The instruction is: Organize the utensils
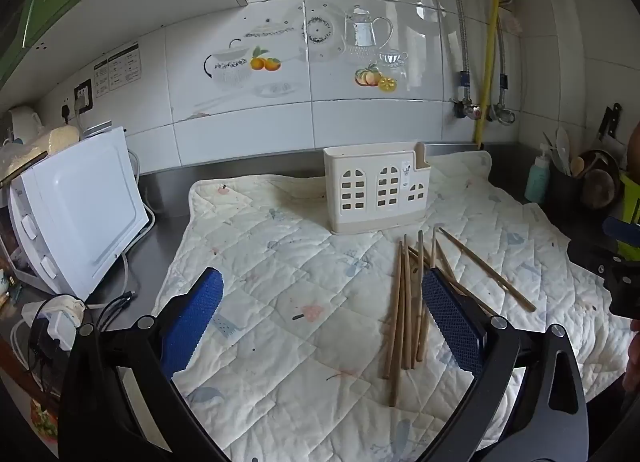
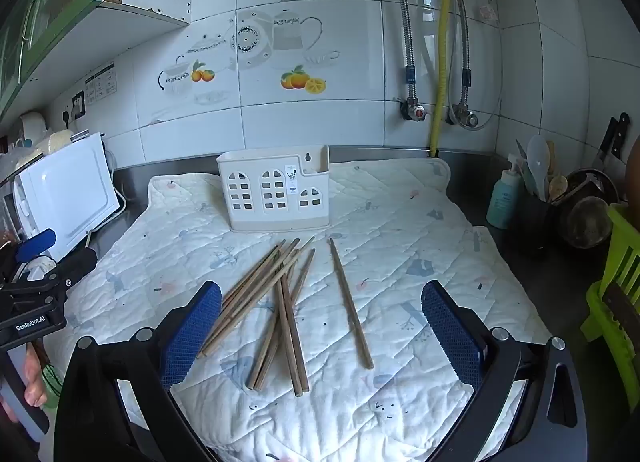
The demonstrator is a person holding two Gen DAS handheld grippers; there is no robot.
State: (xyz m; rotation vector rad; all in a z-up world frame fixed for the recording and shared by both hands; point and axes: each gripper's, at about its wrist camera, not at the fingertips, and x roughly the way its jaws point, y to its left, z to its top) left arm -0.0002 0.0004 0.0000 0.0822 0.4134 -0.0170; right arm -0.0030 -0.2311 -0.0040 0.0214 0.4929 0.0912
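Several wooden chopsticks (image 2: 276, 302) lie loose in a pile on a quilted white mat (image 2: 400, 262), with one pair (image 2: 350, 302) apart to the right. A cream utensil holder (image 2: 276, 193) with window-shaped holes stands upright behind them. My right gripper (image 2: 320, 330) hovers open above the pile, nothing between its blue pads. In the left wrist view the chopsticks (image 1: 408, 302) lie just left of the right pad, the holder (image 1: 378, 189) beyond. My left gripper (image 1: 320, 322) is open and holds nothing; it also shows at the left edge of the right wrist view as a black body (image 2: 36, 294).
A white appliance (image 1: 80, 205) with cables stands left of the mat (image 1: 280, 262). At the right are a soap bottle (image 2: 502, 201), a dark pot of ladles (image 2: 540, 197), pans and a green rack (image 2: 616, 282). A tiled wall with pipes rises behind. A hand (image 2: 34, 382) grips the left tool.
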